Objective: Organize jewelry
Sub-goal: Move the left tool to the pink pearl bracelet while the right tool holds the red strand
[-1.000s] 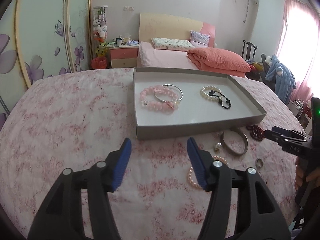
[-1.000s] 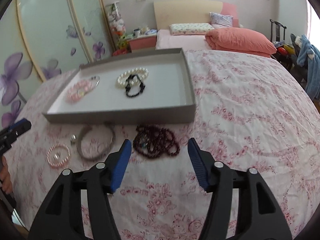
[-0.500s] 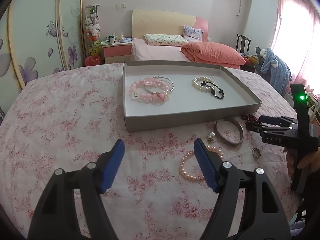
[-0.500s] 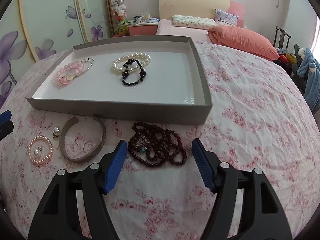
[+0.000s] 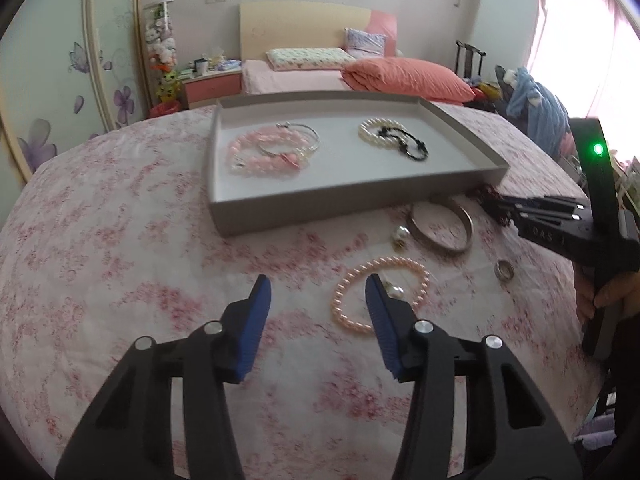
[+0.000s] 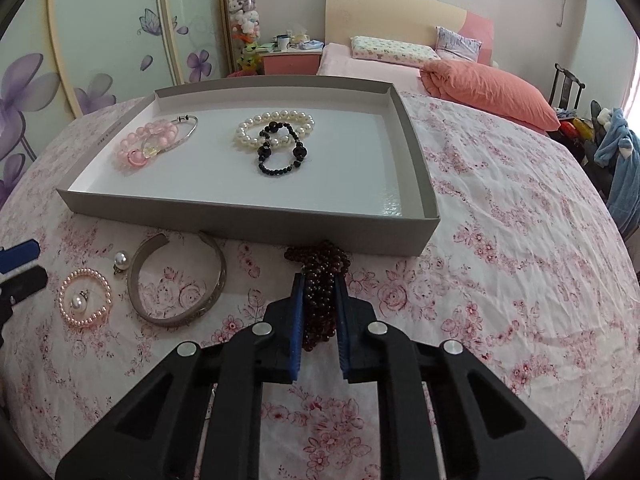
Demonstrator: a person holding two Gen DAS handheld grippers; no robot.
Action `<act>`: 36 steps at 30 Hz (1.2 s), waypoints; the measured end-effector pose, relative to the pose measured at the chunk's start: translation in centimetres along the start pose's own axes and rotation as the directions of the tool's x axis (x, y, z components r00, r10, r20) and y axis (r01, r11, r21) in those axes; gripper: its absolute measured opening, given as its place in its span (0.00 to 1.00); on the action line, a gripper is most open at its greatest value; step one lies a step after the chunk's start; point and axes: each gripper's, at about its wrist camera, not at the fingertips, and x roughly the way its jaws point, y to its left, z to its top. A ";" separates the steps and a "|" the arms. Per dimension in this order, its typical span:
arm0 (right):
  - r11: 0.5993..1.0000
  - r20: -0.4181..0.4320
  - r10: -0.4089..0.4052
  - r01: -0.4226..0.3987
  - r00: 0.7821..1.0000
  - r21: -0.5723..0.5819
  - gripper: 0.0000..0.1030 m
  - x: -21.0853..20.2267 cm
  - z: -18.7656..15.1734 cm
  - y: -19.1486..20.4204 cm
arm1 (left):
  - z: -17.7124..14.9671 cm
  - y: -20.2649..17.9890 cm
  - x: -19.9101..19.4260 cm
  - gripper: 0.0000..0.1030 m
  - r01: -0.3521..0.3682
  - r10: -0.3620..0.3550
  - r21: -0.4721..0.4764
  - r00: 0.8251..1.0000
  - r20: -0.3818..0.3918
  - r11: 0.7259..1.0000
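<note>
The task looks about half done. Four pieces already lie in the grey tray (image 6: 248,222), in the upper half of the right wrist view: a pink bead bracelet (image 6: 146,142) with a thin silver bangle (image 6: 188,128) over it at the left, and a white pearl bracelet (image 6: 276,130) with a black bead bracelet (image 6: 280,152) over it in the middle.

On the flowered cloth (image 6: 500,260) in front of the tray several pieces still wait: a wide metal cuff (image 6: 180,280), a small pink pearl bracelet (image 6: 86,298) with a pearl earring (image 6: 78,302) inside its ring, a second pearl earring (image 6: 121,260), and a metal ring (image 5: 505,270) seen only in the left wrist view.

The right gripper (image 6: 319,284) is clenched on the dark red bead string (image 6: 320,264), which lies just in front of the tray wall; whether it is already lifted I cannot tell. The left gripper (image 5: 318,290) is released and holds nothing, low in its frame, with the pink pearl bracelet partly behind its right finger.

The lower end of the dark string is hidden between the blue pads (image 6: 297,320).
</note>
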 end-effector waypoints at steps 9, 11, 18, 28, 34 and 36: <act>1.000 -0.001 0.015 -0.015 1.000 0.015 0.14 0.0 0.0 -0.3 | -0.7 -1.3 2.0 0.33 -0.020 0.023 0.032 0.997 -0.076 0.999; 1.000 -0.001 0.020 -0.020 1.000 0.019 0.14 -0.1 0.0 -0.4 | -0.8 -1.6 2.1 0.28 -0.063 0.068 0.063 0.995 -0.068 0.996; 0.999 -0.001 0.030 -0.030 1.000 0.029 0.14 0.0 0.0 -0.6 | -0.4 0.0 2.2 0.26 -0.120 0.123 0.033 0.990 -0.074 0.992; 0.999 -0.001 0.029 -0.029 1.000 0.028 0.15 0.0 0.0 -0.6 | -0.9 0.2 1.6 0.28 -0.107 0.109 0.029 0.991 -0.078 0.994; 0.999 -0.001 0.029 -0.029 1.000 0.028 0.15 0.0 0.0 -0.6 | -1.0 -0.2 1.5 0.22 -0.095 0.098 0.033 0.992 -0.077 0.995; 0.999 -0.001 0.029 -0.029 1.000 0.028 0.15 0.0 0.0 -0.6 | -1.0 -0.4 1.6 0.18 -0.098 0.101 0.042 0.992 -0.075 0.994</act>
